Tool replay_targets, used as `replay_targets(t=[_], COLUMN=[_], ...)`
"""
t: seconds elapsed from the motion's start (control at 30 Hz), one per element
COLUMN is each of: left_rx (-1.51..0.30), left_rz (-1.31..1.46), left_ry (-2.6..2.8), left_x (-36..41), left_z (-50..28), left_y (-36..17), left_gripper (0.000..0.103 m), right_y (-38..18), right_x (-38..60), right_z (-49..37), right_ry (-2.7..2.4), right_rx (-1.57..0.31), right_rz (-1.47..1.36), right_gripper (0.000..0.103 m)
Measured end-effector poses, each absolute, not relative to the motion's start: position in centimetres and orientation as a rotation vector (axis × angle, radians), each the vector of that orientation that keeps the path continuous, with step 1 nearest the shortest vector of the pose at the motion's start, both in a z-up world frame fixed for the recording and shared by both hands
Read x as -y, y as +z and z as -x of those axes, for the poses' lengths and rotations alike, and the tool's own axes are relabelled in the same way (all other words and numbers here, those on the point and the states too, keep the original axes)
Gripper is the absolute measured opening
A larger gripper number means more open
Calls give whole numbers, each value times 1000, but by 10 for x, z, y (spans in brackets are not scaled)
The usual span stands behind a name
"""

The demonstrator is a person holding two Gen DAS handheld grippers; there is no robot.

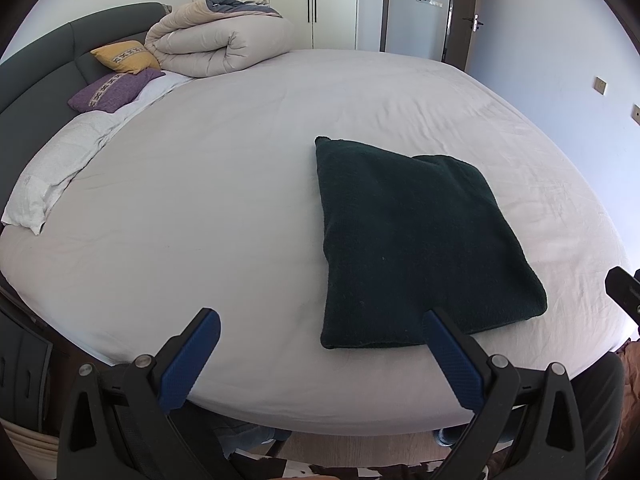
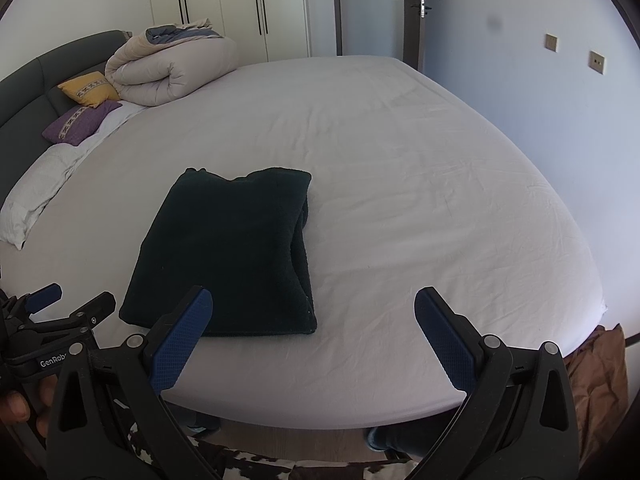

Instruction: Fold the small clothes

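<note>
A folded dark garment (image 1: 420, 248) lies on the bed (image 1: 200, 200) near its front edge, long axis running away from both tools. The left tool (image 1: 320, 360) and right tool (image 2: 314, 344) flank it, both open and empty, about equally near.
</note>
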State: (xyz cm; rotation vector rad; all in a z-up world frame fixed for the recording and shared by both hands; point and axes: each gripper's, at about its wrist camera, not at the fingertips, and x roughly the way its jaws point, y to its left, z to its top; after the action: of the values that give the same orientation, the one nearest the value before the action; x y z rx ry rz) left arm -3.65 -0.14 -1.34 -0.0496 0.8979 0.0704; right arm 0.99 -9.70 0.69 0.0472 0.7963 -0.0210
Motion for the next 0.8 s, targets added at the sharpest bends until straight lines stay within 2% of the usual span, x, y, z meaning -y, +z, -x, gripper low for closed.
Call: replay_targets(t=[0.8], left_rx=[-906], left_rz=[52], left_ry=[66], left_x=[2], left_z=[37], left_y=[-16], left_gripper=[103], right_y=[5], right_x=[101], right_z=[-8], right_ry=[-19], right_rx=[-809], right_rz=[-40], right_gripper=[103])
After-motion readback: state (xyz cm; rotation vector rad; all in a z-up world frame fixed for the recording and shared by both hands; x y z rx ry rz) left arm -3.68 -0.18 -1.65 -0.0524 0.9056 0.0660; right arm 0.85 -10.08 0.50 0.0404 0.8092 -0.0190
